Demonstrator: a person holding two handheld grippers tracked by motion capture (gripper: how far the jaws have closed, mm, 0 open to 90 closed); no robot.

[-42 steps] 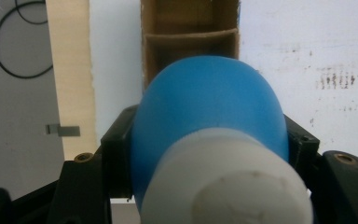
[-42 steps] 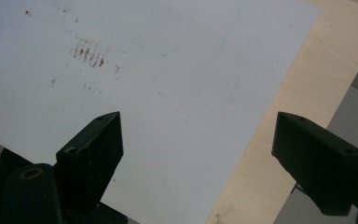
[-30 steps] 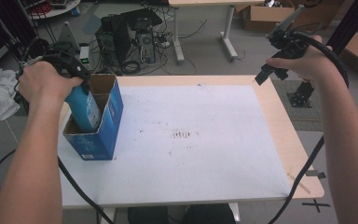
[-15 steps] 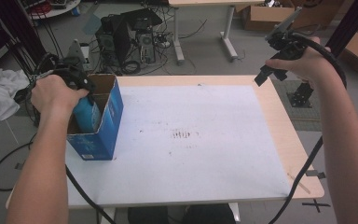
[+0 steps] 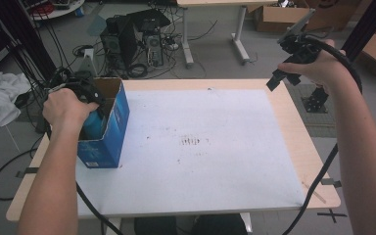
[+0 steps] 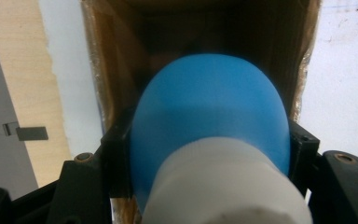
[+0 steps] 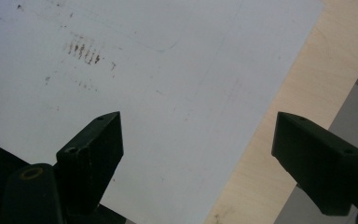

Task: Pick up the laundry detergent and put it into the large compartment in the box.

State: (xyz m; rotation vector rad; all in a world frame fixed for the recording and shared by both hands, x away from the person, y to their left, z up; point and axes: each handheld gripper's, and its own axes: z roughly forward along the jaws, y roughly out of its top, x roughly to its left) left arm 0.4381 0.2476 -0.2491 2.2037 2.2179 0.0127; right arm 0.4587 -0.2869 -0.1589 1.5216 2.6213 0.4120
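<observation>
My left gripper [image 6: 209,154] is pinching a blue bottle [image 6: 209,116] w/ a white cap [image 6: 223,182]. In the left gripper view the bottle sits dead centre betw. my two black jaws: one jaw presses its left flank, the other its right, at the widest part of the blue body, just ahead of the cap. Cap end is nearest the camera, rounded blue end points away, down into the open cardboard box [image 6: 107,84]. Brown inner walls of the box flank the bottle on both sides; can't tell if the bottle's far end touches the bottom, too dark in there.

High view: my left hand [image 5: 68,105] is over the box's [image 5: 108,132] open top, gripper [image 5: 89,95] poking into it, a bit of blue bottle [image 5: 94,125] visible inside the rim. Box is blue outside, stands upright at the left edge of the table [image 5: 293,122], on the white sheet [image 5: 200,142] that covers most of the tabletop.

My right gripper [image 7: 198,140] is spread wide, nothing betw. the jaws; below them the white sheet [image 7: 144,60] w/ some dark marks, and the wood edge of the table [image 7: 279,121]. High view has that gripper [image 5: 293,61] held up in my right hand [image 5: 318,66] above the far right corner, well apart from box and bottle.
</observation>
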